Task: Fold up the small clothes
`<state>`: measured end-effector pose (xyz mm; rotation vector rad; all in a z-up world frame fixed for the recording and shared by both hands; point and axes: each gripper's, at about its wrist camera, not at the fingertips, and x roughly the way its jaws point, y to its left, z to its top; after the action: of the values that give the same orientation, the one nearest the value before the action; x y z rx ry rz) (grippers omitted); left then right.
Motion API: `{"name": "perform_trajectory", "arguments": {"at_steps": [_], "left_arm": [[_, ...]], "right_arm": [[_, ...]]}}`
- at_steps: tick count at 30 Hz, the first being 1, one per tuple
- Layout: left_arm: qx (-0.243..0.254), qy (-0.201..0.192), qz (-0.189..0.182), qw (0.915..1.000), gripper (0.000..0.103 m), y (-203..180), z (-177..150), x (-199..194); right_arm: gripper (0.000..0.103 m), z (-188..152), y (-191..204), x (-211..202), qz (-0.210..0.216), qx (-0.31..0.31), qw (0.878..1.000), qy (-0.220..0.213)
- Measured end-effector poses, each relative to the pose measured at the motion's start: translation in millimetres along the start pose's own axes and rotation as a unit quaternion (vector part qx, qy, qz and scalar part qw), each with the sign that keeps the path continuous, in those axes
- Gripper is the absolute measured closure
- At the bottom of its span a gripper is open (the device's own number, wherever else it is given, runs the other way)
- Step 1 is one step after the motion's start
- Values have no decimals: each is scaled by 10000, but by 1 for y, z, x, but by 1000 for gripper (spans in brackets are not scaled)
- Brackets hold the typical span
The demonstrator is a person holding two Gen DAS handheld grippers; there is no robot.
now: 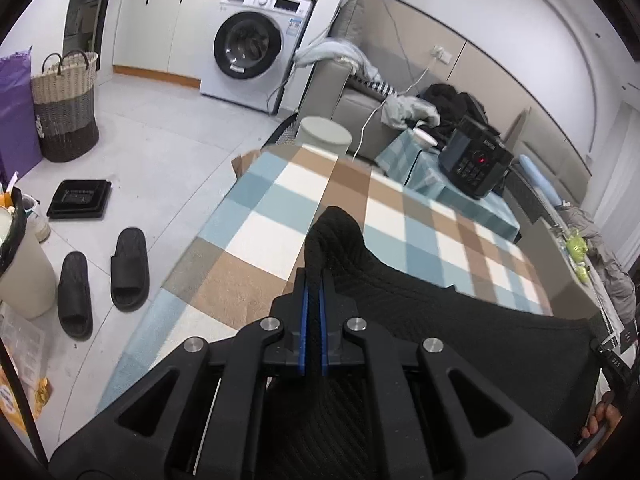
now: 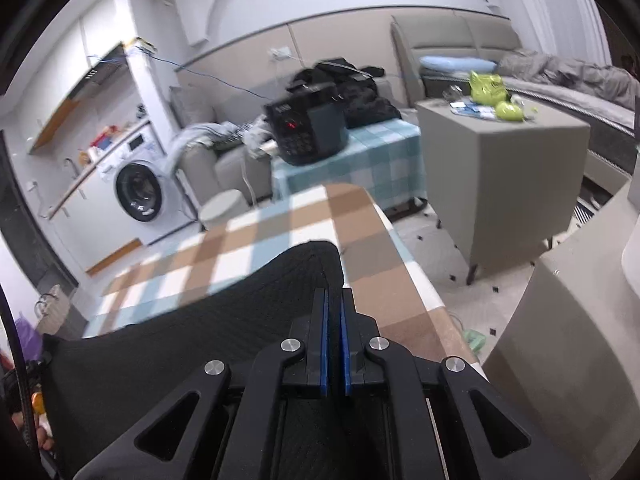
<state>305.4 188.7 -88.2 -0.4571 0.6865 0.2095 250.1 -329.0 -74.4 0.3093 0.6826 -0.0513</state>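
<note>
The left tongs are pinching one corner of a black ribbed knit garment, blue pads pressed on the fabric, which bunches up just beyond the tips. The right tongs are pinching another corner of the same garment in the same way. The cloth hangs stretched between the two above a surface covered in a blue, brown and white checked cloth. Beyond it, a black appliance with a red display stands on a second checked surface, and a washing machine stands by the far wall. Two black slippers lie on the floor.
</note>
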Motion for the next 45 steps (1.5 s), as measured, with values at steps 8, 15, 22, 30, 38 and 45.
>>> {"name": "perform_trajectory", "arguments": {"at_steps": [8,15,22,30,38,45], "left_arm": [[120,661,338,9972,70,-1,-17,27],[142,553,464,9973,50,14,-43,-29],[22,811,564,9951,49,42,-105,-86],[-222,1055,523,9928,49,63,-165,-123],[-79,902,376,9952,54,53,-180,-147],[-125,950,492,9942,54,54,-179,-153]], "right_arm": [[74,-22,-14,11,-2,140,9974,711],[61,-66,-38,-49,258,285,9937,1050],[61,-122,-57,-98,517,381,9894,1306],[61,-149,-60,-117,685,481,9874,1344],[69,-149,-57,-126,886,502,9861,1316],[62,-155,-83,-144,897,877,9834,1314]]}}
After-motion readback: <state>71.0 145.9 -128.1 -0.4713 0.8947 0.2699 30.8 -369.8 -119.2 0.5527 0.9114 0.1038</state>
